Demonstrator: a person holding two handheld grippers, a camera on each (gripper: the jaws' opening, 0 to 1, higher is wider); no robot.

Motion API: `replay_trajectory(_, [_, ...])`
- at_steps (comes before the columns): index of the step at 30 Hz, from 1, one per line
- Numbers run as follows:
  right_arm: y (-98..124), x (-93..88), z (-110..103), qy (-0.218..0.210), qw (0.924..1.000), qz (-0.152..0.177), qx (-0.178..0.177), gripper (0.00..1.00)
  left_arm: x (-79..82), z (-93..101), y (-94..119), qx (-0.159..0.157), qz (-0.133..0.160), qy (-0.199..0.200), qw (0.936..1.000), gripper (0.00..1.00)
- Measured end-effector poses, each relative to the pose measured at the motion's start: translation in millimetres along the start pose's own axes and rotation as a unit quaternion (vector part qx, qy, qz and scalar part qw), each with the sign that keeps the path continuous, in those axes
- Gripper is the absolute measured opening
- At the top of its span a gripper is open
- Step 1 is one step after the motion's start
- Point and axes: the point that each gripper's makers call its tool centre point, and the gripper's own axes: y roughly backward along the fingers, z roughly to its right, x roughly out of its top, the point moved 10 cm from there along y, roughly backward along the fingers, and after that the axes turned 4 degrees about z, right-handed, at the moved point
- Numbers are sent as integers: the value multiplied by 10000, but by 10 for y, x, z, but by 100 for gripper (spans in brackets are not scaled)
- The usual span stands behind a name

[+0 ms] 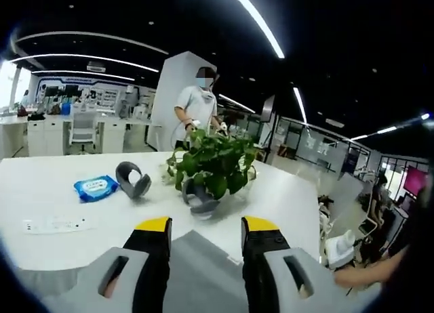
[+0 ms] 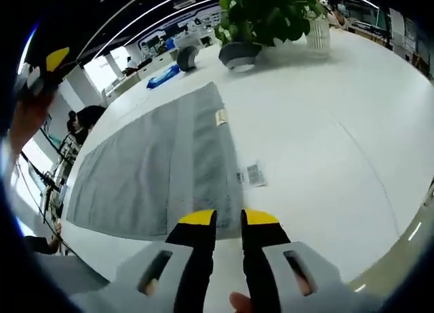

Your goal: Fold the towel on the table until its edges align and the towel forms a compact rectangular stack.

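Towel point(image 2: 152, 174) with unreadable tags

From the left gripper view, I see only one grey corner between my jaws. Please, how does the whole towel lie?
Observer: In the right gripper view the grey towel lies spread flat on the white table.
Operator: Is the right gripper holding it?
Observer: No. The right gripper is open, its tips at the towel's near edge.
Operator: Any labels on it?
Observer: Yes, a small tag on one long edge and a barcode label further along that edge.
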Motion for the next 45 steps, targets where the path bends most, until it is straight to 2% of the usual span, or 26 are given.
replay_trajectory(6, [-24,-34,55,-67,10000,24,13,6,-120,33,-382,1,-195,-12,9998,44])
replay_trajectory(8, [-23,-26,80,-106,9999,46,20,0,-174,31,-520,66,-264,5,9996,45])
replay_trajectory(11, [-32,-12,111,-213,9997,50,117,0,-267,34,-708,178,-355,83,9992,48])
replay_trajectory(20, [-32,27,126,-392,9984,37,397,0,-694,40,-1267,320,-859,125,9957,50])
replay_trajectory(23, [-45,39,123,-341,9975,43,616,0,-837,60,-1404,278,-1034,292,9938,52])
replay_trajectory(28, [-31,103,86,-106,9955,27,939,0,-1038,114,-1641,349,-1304,271,9905,52])
replay_trajectory(33, [-23,160,-18,38,9874,15,1585,0,-1184,192,-1881,253,-1535,261,9875,54])
replay_trajectory(40, [-30,205,-158,84,9767,-90,2144,0,-1353,163,-2078,241,-1804,265,9829,56])
replay_trajectory(45, [-68,197,-222,131,9712,-212,2369,0,-1477,208,-2150,227,-2046,152,9785,57])
